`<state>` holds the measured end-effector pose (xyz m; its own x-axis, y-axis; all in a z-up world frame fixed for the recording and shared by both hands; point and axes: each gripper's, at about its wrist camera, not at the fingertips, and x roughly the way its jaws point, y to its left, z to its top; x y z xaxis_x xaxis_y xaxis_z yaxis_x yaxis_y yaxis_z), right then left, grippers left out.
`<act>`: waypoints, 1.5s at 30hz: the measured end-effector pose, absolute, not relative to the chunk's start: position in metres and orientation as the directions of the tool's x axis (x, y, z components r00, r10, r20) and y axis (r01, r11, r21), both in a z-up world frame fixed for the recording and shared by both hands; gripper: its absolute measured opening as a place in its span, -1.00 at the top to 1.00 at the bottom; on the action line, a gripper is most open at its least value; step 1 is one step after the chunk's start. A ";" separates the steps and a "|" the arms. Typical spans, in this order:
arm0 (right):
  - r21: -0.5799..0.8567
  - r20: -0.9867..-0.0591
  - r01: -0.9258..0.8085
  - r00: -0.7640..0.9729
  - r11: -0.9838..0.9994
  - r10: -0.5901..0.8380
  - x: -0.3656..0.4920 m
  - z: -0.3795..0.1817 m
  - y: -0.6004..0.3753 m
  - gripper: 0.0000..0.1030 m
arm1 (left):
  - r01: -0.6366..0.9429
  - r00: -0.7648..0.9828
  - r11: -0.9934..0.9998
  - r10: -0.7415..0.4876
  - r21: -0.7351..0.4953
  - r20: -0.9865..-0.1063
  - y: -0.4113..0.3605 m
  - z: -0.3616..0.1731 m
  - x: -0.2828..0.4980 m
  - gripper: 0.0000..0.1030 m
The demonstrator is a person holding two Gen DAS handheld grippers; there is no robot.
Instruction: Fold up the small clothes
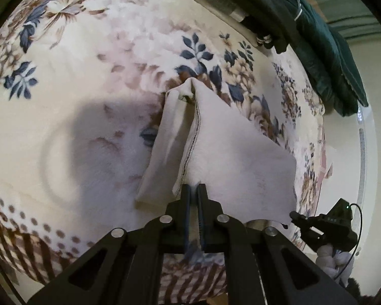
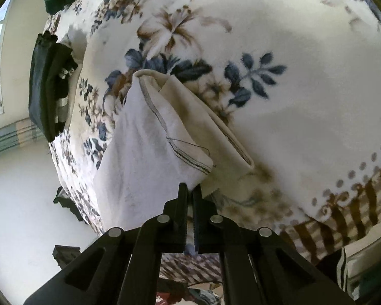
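Both grippers pinch the same white garment (image 1: 231, 157) and hold it up over the bed (image 1: 83, 81), which is covered by a floral fleece blanket (image 1: 71, 58); the left gripper (image 1: 194, 190) has jaws nearly closed on the near hem beside a dark-stitched seam; the right gripper (image 2: 189, 190) likewise shows only a thin gap, cloth caught between at the near hem; the garment's (image 2: 139, 139) far end droops to touch the blanket near the blue-leaf print, roughly mid-bed.

Step in hand, as I judge it: mid-fold, near edge lifted and ready to be carried over the far end; next move calls for both grippers travelling together toward the far end, keeping the hem taut and level, then lowering and letting go so the edges line up; uneven travel would likely skew the fold.

Hard to make out: what kind of garment it is; it may be a sleeve or a leg, folded panels hide the shape; exact grip depth is hidden by the jaws; the other gripper shows only partly at the right rim of the left view; dark green clothes (image 1: 325, 58) lie piled at the bed's far edge, details unclear.
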<state>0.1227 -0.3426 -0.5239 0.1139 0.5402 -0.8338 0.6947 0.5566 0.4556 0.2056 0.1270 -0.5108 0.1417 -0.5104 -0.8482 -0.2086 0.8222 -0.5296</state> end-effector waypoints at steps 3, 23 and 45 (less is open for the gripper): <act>0.426 -0.844 0.689 0.069 0.586 0.532 0.113 -0.530 -0.351 0.94 | -0.228 0.110 0.831 -0.495 -0.507 -0.862 0.131 -0.525 0.199 0.93; 0.546 -0.758 0.558 0.012 0.625 0.652 0.119 -0.591 -0.373 -0.62 | -0.379 0.172 0.584 -0.718 -0.718 -0.675 0.185 -0.595 0.216 -0.22; 0.721 -0.610 0.448 0.047 0.529 0.791 0.179 -0.620 -0.341 0.35 | -0.100 0.087 0.657 -0.742 -0.747 -0.665 0.104 -0.580 0.275 0.66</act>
